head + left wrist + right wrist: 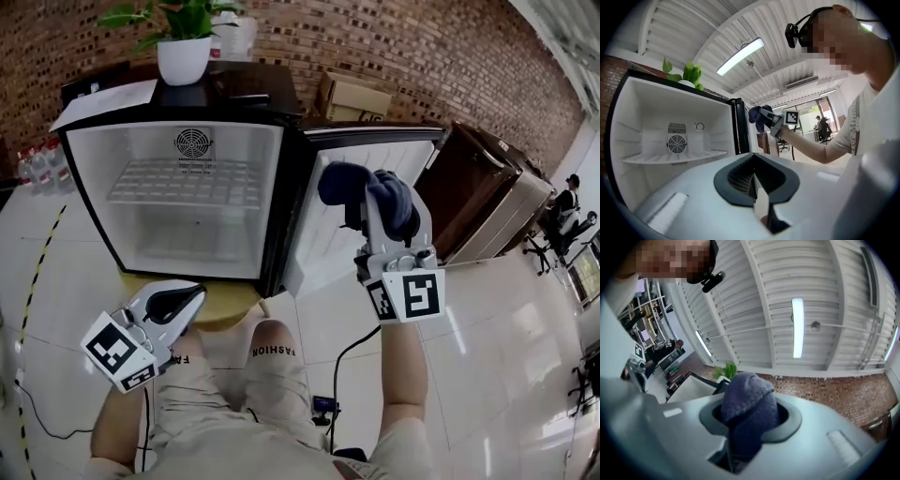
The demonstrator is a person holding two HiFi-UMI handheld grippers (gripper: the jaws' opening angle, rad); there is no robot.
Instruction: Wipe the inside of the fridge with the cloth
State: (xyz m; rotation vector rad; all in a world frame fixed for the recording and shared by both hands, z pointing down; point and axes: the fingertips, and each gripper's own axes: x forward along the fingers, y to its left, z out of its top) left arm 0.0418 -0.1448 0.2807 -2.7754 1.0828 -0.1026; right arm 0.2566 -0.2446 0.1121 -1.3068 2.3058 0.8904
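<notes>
The right hand-held gripper point(386, 208) is raised, its jaws pinching a dark blue cloth point(349, 184) that bunches up over the tips; in the right gripper view the cloth point(748, 400) fills the gap between the jaws of this hand-held gripper point(747, 420) and bulges above them. In the head view the cloth sits at about 3 o'clock from the fridge opening, outside the cabinet and in front of the white inner face of the open door point(323, 248). The left hand-held gripper point(174, 305) is low, at about 7 o'clock in the head view, with its jaws pressed together and nothing between them; the left gripper view shows this hand-held gripper point(755, 180) with its dark pads meeting. At 12 o'clock from it stands a small black fridge point(169, 239) with a white inside, a wire shelf point(183, 183) across the middle and a round fan point(192, 142) on the back wall. The fridge rests on a round wooden counter point(230, 307). On top of the fridge is a white pot with a green plant point(183, 58). At 1 o'clock behind the fridge, a cardboard box point(354, 97) sits against a brick wall point(441, 56).
</notes>
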